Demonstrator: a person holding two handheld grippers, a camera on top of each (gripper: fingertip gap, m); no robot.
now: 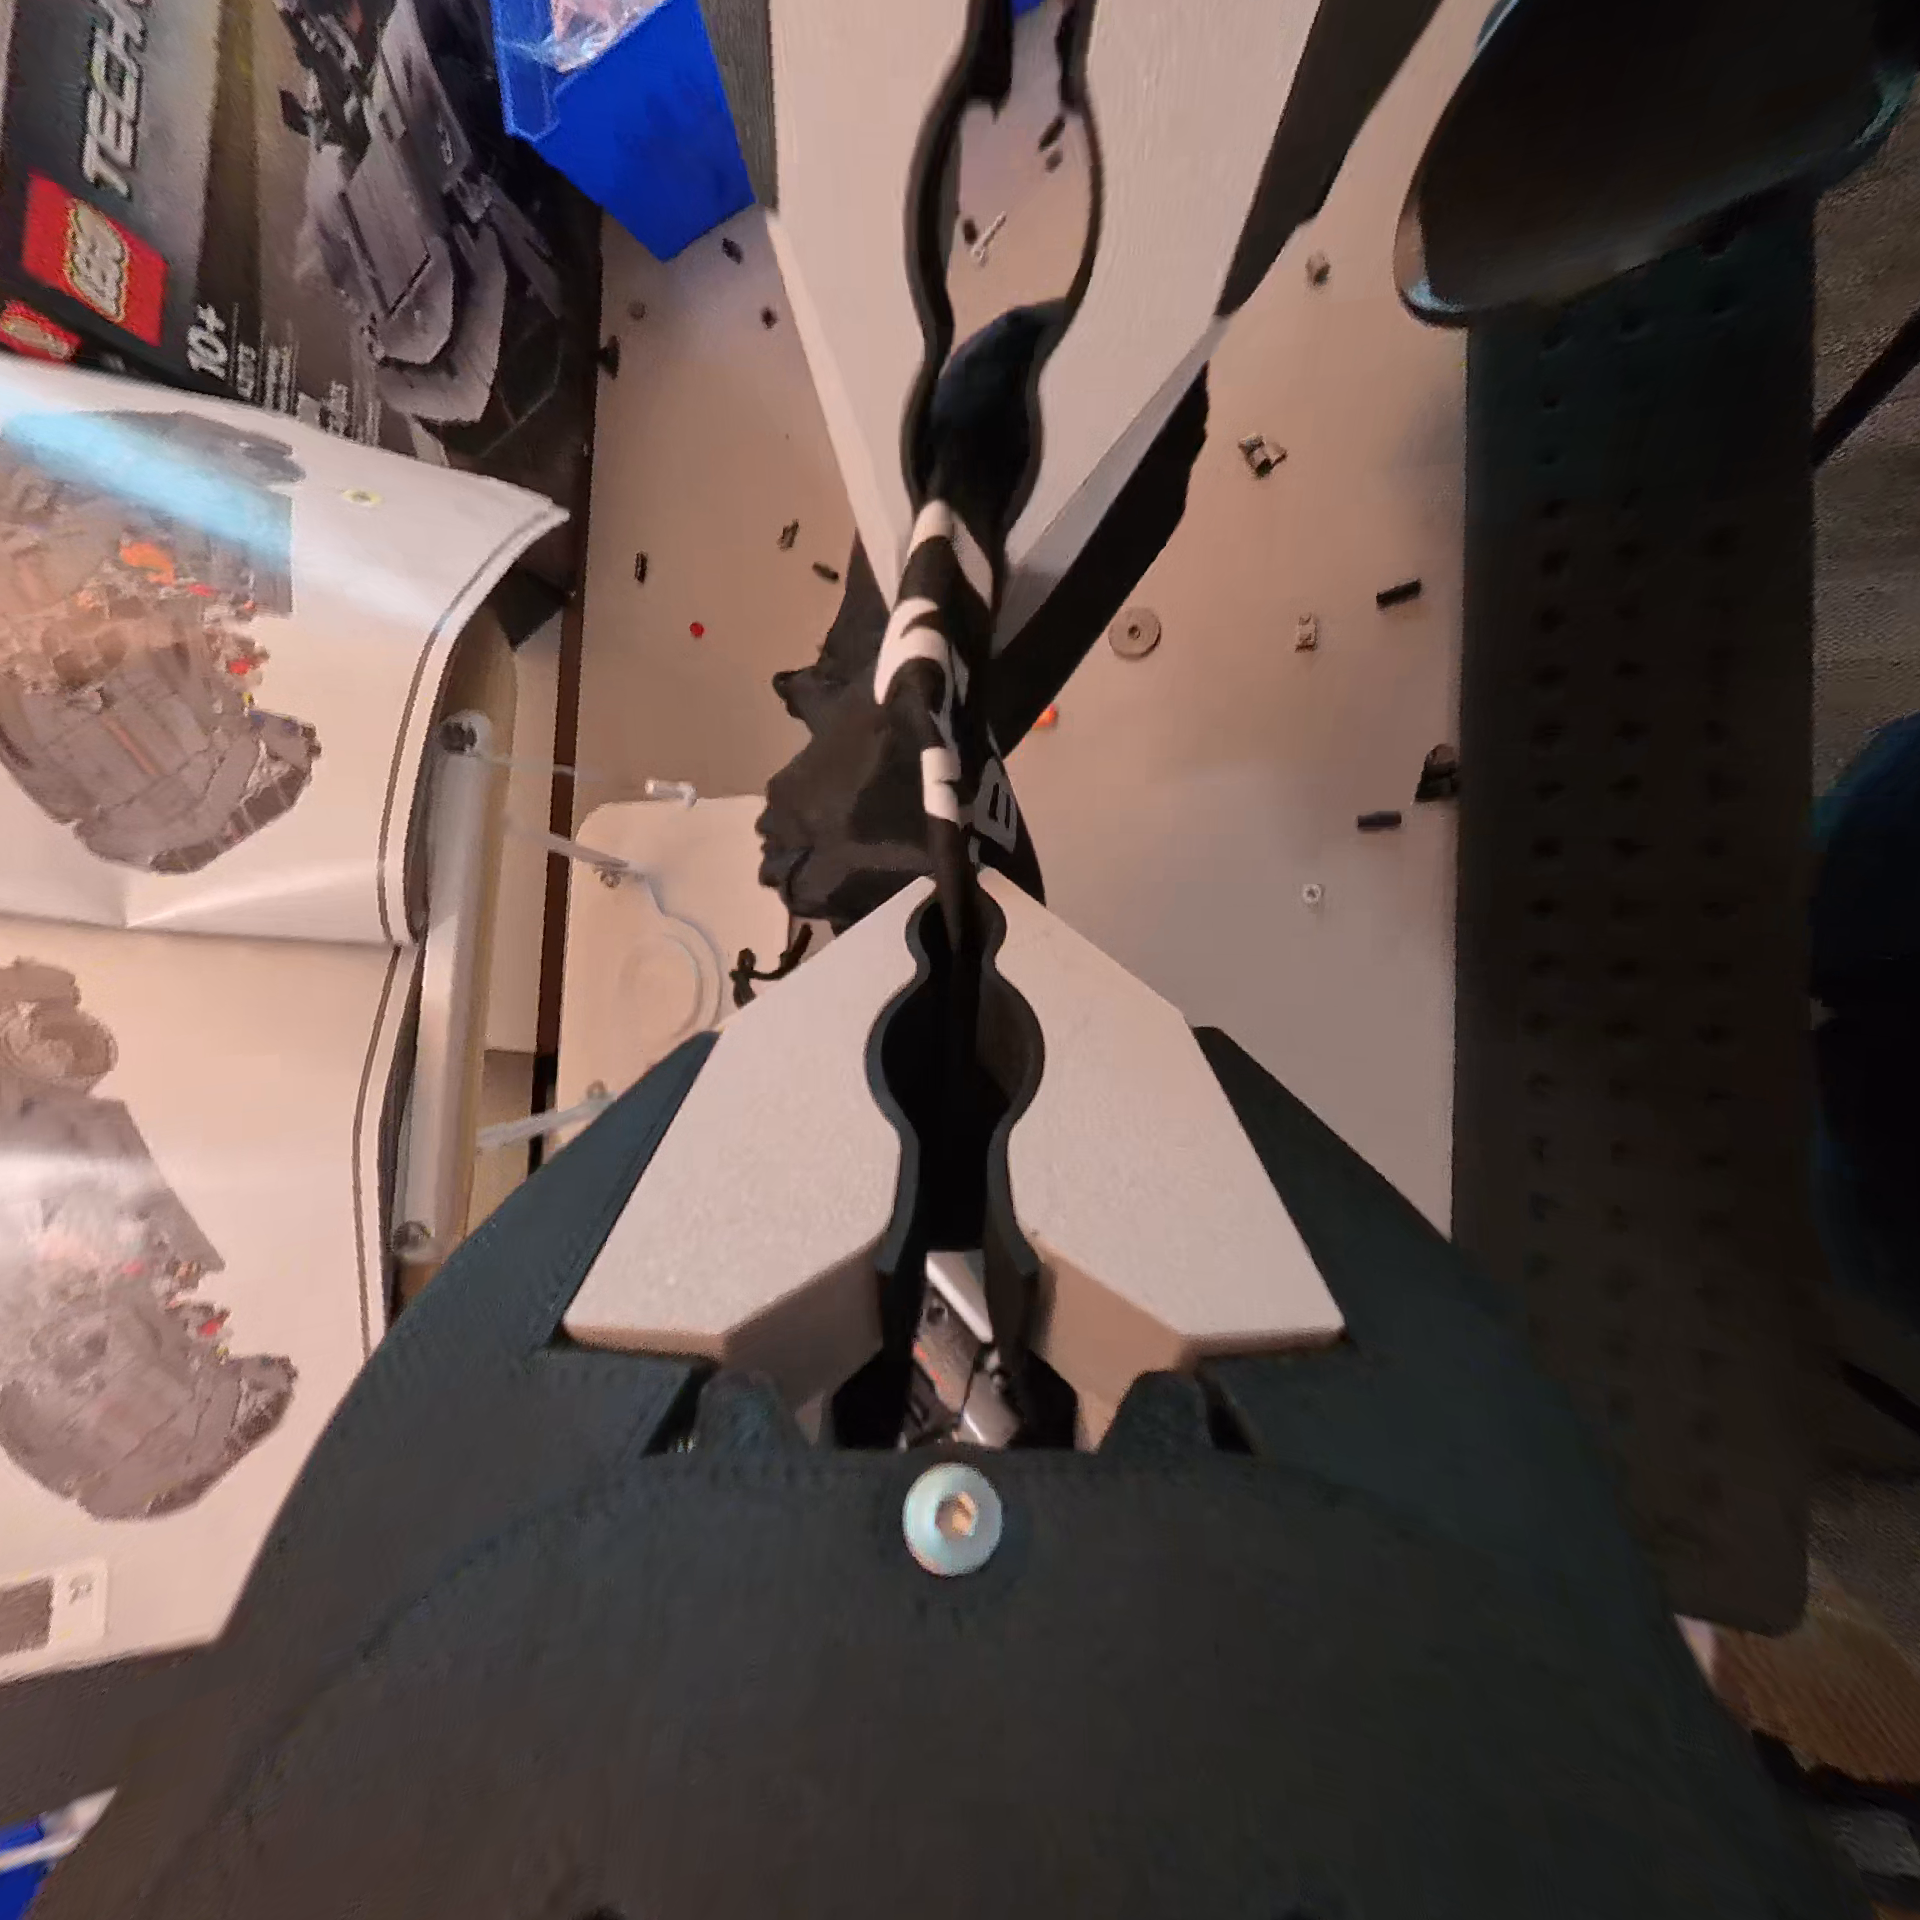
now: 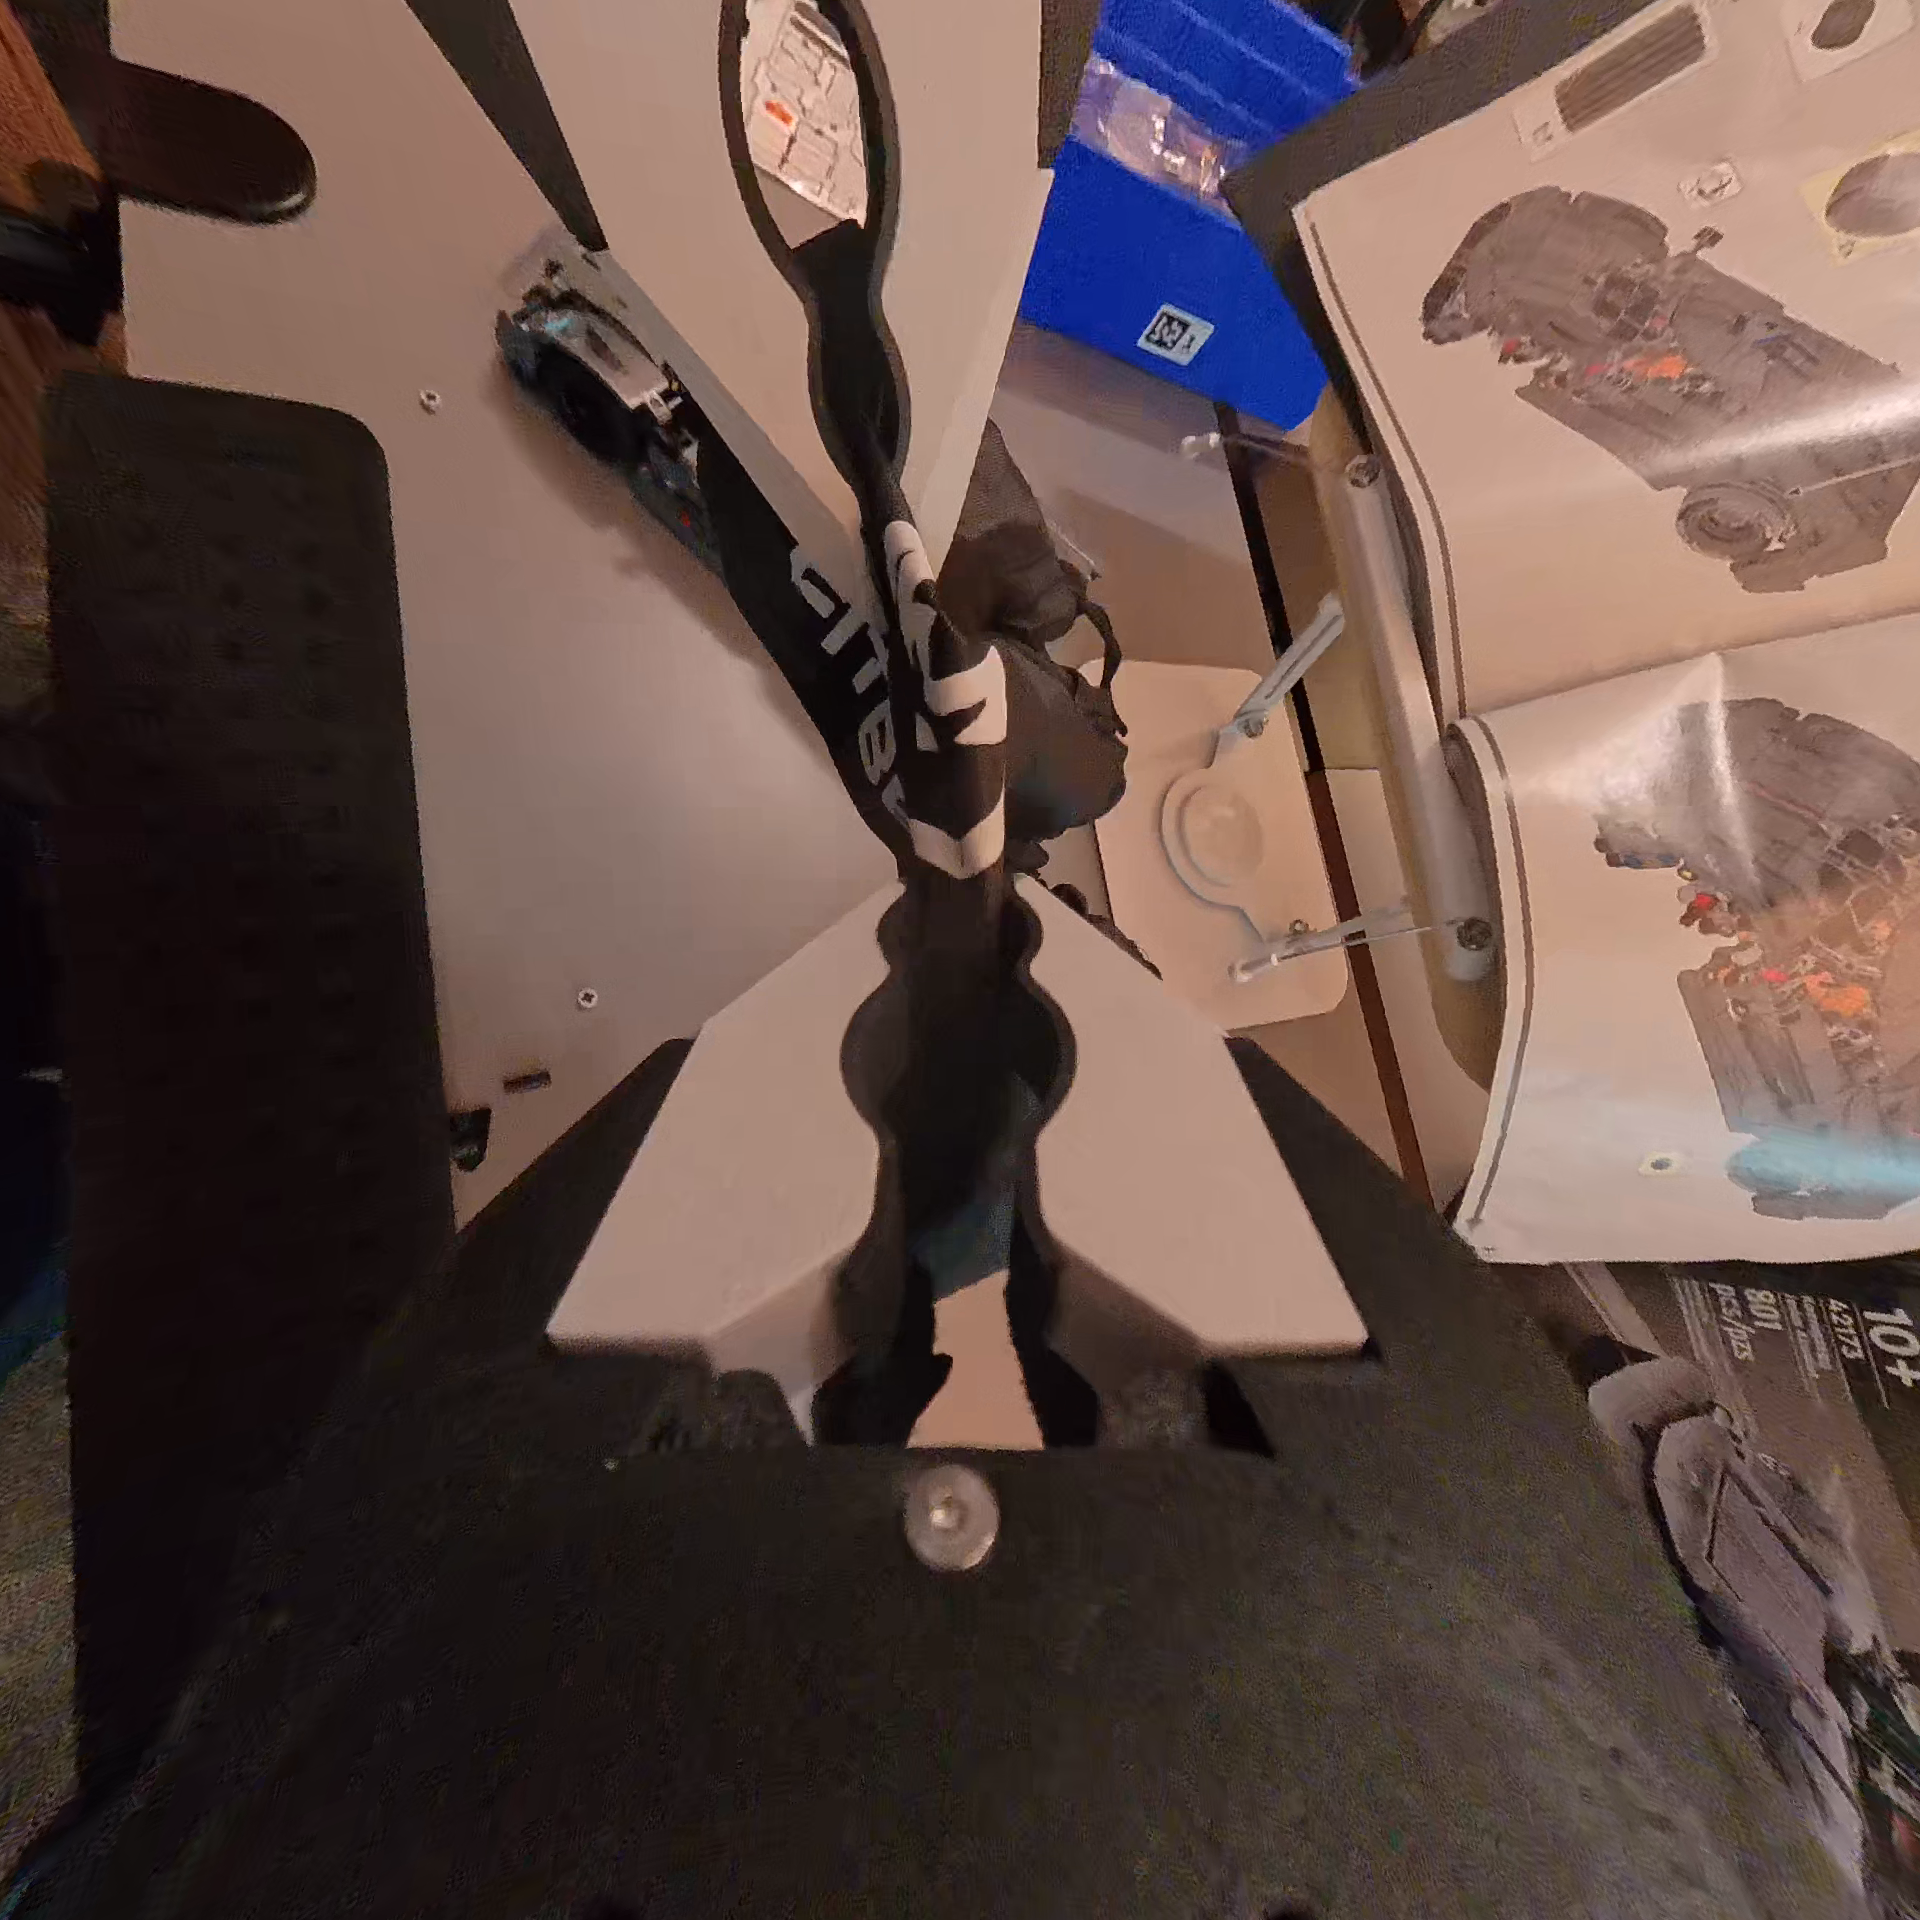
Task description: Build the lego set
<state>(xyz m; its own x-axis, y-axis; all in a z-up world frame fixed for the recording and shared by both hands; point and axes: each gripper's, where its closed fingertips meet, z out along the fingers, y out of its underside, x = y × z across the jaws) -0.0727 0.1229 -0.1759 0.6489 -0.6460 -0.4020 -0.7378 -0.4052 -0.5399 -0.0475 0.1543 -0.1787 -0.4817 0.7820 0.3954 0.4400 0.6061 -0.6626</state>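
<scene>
A black fabric strip with white print (image 1: 933, 634) is stretched in the air between the two grippers, which face each other tip to tip. My left gripper (image 1: 956, 906) is shut on its near end. My right gripper (image 1: 951, 525) comes in from the top, shut on the far end. In the right wrist view my right gripper (image 2: 961, 896) pinches the strip (image 2: 951, 748), and the left gripper (image 2: 914, 520) holds it opposite. A crumpled black drawstring pouch (image 1: 831, 800) lies on the white table (image 1: 1247, 852) below. Small loose Lego pieces (image 1: 1397, 594) are scattered on the table.
An open instruction booklet (image 1: 208, 727) rests on a clear stand (image 1: 644, 935). The Lego box (image 1: 260, 187) and a blue bin (image 1: 634, 114) sit beyond it. A partly built grey and black assembly (image 2: 592, 374) lies on the table. A dark perforated panel (image 1: 1631, 831) runs along the table's edge. One gripper's finger ends stand about 5 cm off the other's.
</scene>
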